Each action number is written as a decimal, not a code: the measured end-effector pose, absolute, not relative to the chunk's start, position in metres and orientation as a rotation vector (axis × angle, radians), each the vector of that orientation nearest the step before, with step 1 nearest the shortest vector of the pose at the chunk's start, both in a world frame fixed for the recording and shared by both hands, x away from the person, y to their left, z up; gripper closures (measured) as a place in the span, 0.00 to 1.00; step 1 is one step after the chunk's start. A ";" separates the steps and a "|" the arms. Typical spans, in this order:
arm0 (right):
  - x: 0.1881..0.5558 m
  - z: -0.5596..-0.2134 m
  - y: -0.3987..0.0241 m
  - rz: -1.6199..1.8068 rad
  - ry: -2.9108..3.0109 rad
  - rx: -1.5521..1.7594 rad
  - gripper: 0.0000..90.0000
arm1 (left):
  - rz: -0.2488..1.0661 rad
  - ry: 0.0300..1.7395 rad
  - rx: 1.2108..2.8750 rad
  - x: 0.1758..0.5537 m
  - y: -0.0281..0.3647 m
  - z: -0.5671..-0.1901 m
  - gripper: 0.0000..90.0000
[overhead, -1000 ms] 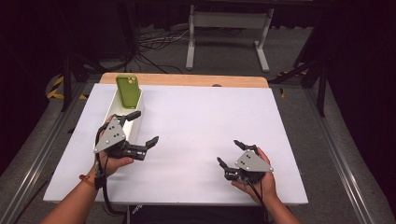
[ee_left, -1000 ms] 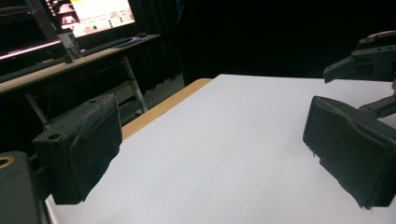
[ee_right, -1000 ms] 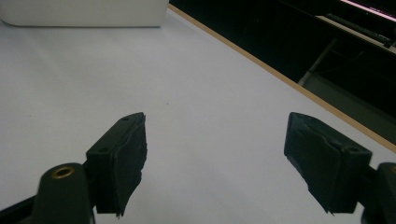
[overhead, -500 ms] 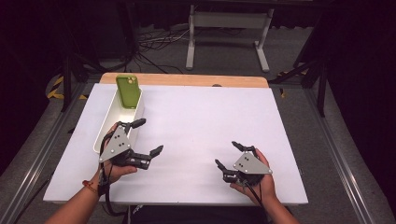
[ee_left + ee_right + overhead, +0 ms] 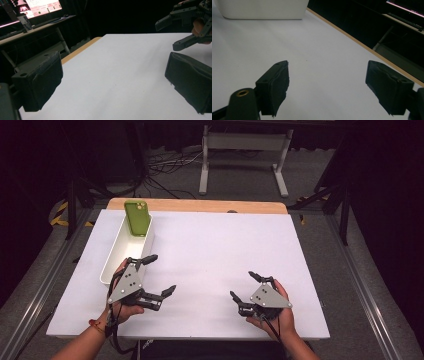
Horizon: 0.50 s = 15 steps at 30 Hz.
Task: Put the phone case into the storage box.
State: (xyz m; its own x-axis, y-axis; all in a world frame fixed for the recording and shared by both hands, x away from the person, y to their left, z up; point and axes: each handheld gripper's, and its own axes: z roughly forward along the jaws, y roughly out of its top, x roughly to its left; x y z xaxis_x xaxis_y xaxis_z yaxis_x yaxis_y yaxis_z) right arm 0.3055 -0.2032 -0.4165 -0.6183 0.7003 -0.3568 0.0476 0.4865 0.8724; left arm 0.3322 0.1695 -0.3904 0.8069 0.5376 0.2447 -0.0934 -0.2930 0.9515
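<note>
A green phone (image 5: 137,217) leans upright at the far end of a long white bin (image 5: 112,262) on the left of the white table (image 5: 215,245). My left gripper (image 5: 162,273) is open beside the bin's near end, jaws pointing right across the table; in the left gripper view it (image 5: 112,82) has only bare table between its pads. Near the front right, my right gripper (image 5: 242,284) is open and points left. Its jaws have just been opening a little, and nothing lies between them (image 5: 327,87). The right gripper (image 5: 166,35) also appears far off in the left gripper view.
The bin's white wall (image 5: 262,10) shows at the top left of the right gripper view. A wooden strip (image 5: 200,205) runs along the table's far edge. Beyond it are a metal stand (image 5: 242,150) and cables on the floor. A desk with a lit screen (image 5: 42,6) stands beside the table.
My left hand has drawn back toward the front edge and slightly right, away from the bin's side. The right hand has stayed in place.
</note>
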 end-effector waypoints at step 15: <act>0.304 -0.415 -0.202 1.193 2.019 0.588 0.18 | 0.613 0.353 1.817 0.326 0.173 -0.405 0.02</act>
